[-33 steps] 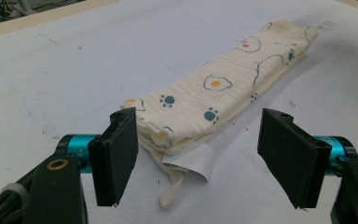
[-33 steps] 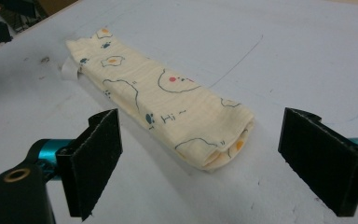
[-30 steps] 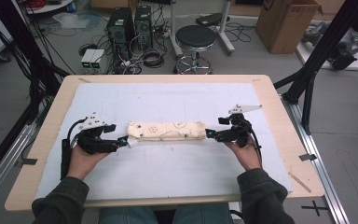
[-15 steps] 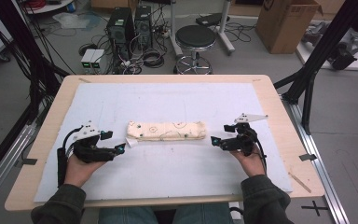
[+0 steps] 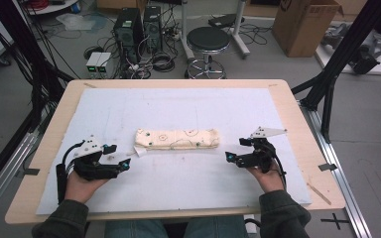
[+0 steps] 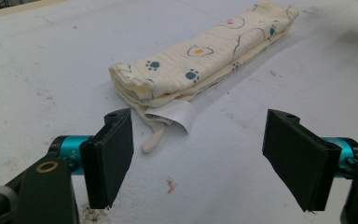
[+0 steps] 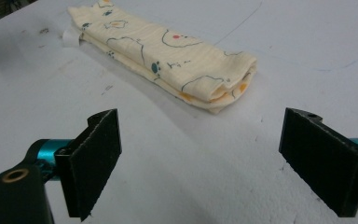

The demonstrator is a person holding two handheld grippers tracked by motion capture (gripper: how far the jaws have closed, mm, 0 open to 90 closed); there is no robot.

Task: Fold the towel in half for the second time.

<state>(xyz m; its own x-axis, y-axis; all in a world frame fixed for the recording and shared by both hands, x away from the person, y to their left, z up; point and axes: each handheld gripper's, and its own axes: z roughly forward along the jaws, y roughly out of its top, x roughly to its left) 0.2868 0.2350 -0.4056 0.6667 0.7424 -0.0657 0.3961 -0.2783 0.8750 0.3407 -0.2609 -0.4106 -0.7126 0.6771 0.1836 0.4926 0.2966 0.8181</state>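
A cream cloth (image 5: 177, 139) printed with small animals and paw marks lies folded into a long narrow bundle at the middle of the white mat (image 5: 188, 106). A white label (image 6: 179, 115) sticks out of its left end. My left gripper (image 5: 118, 157) rests low on the mat, left of and nearer than the cloth (image 6: 200, 56), open and holding nothing. My right gripper (image 5: 234, 150) stands to the right of the cloth (image 7: 168, 51), a short gap away, also open and holding nothing.
The mat covers a wooden table (image 5: 297, 124). Beyond the far edge stand a black stool (image 5: 208, 42), computer towers (image 5: 139, 25) with tangled cables and a cardboard box (image 5: 305, 22). Black frame legs (image 5: 327, 94) rise at the right.
Both grippers have let go of the cloth's ends and drawn back toward the person and outward. Their jaws now stand apart. The folded cloth stays where it lay.
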